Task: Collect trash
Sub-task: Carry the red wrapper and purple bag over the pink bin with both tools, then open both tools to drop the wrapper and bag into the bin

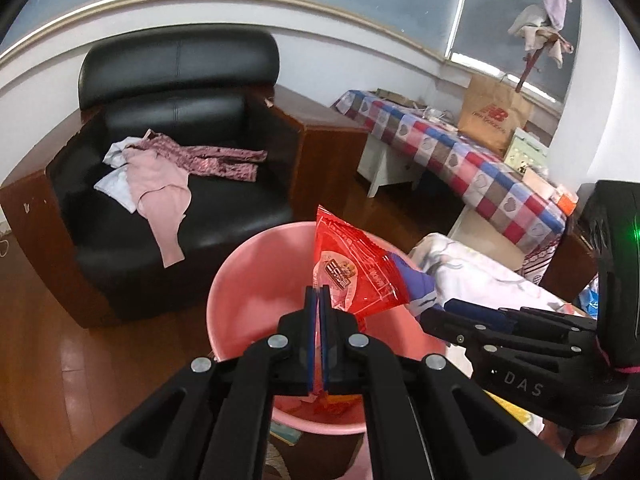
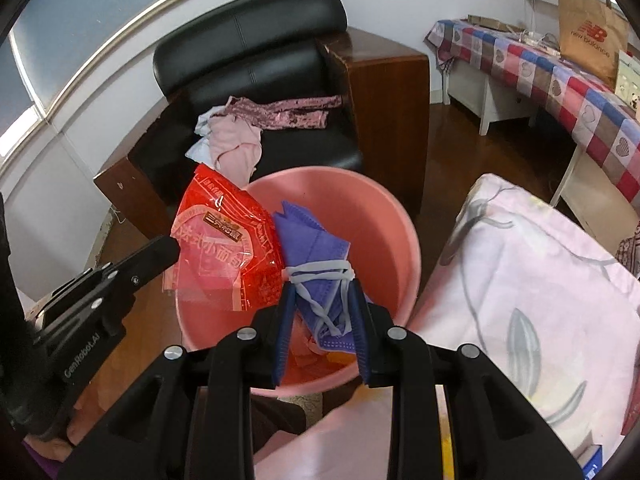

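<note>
A pink plastic basin (image 1: 240, 280) stands on the wooden floor below both grippers, with some scraps at its bottom. My left gripper (image 1: 319, 294) is shut on a corner of a red snack wrapper (image 1: 352, 264), which stands up over the basin. My right gripper (image 2: 320, 286) is shut on a crumpled purple face mask (image 2: 312, 240) with grey ear loops, held over the basin (image 2: 384, 216). In the right wrist view the red wrapper (image 2: 224, 240) hangs left of the mask from the left gripper (image 2: 168, 252). In the left wrist view the right gripper (image 1: 440, 314) and mask (image 1: 412, 284) come in from the right.
A black leather armchair (image 1: 172, 92) with pink clothes (image 1: 160, 184) on its seat stands behind the basin. White floral bedding (image 2: 532, 272) lies right of the basin. A table with a checked cloth (image 1: 460, 156) carries a brown paper bag (image 1: 492, 116).
</note>
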A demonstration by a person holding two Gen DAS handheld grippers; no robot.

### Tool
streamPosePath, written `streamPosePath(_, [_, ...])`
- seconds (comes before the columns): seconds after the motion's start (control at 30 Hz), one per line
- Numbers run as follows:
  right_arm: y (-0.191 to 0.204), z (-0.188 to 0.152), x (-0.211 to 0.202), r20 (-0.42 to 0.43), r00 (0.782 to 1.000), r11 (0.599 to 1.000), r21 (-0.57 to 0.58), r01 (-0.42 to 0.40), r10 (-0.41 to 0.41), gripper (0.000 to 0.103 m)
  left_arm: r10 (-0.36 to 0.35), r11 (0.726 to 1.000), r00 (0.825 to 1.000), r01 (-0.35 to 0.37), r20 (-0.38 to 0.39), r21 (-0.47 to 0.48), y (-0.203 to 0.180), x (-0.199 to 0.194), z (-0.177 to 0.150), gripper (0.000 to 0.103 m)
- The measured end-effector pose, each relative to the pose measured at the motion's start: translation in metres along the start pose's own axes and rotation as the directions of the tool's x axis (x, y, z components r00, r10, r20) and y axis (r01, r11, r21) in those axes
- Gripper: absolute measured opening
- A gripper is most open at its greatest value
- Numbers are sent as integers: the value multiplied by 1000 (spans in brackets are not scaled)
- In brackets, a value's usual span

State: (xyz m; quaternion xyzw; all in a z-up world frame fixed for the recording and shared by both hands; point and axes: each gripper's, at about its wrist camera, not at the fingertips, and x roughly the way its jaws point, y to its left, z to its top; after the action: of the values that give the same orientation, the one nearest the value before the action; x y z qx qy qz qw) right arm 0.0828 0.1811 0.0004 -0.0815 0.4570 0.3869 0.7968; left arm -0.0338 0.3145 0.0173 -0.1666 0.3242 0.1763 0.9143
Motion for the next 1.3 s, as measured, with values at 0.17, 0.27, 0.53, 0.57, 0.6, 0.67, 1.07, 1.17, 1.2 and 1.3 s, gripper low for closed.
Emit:
streamPosePath(0.17, [3,2,22,-38,999,1000,14,8,-8,28,9,1000,999,-9,-34,-6,9,18,-5,1])
streamPosePath(0.27, [5,2,32,-51,998,1000,12,20,-20,28,14,1000,999,-14,-47,1,12,26,-8,1])
streamPosePath(0.53, [10,-1,51,-93,995,999,7,36,-36,28,22,1000,997,-23,-75,-3,19,39,-15,1])
streamPosePath(0.57, [11,-1,53,-100,994,999,9,38,-37,28,24,1000,997,-24,-80,-2,19,41,-15,1])
streamPosePath(0.6, [11,-2,54,-100,994,999,12,39,-38,28,27,1000,996,-27,-84,1,20,42,-16,1])
streamPosePath(0.67, [10,-2,56,-106,993,999,20,44,-41,28,32,999,995,-32,-90,3,20,44,-17,1])
streamPosePath(1.07, [7,-3,59,-122,991,997,37,64,-59,29,33,999,991,-33,-132,-4,23,55,-22,2])
streamPosePath(1.17, [7,-4,59,-120,991,997,33,67,-62,29,32,999,991,-33,-133,-5,23,56,-21,3])
streamPosePath(1.2, [7,-4,59,-120,991,997,32,68,-64,32,34,999,991,-35,-132,-4,23,56,-21,3])
streamPosePath(1.3, [5,-4,57,-113,992,997,41,59,-54,42,32,999,991,-33,-133,-4,23,56,-21,4])
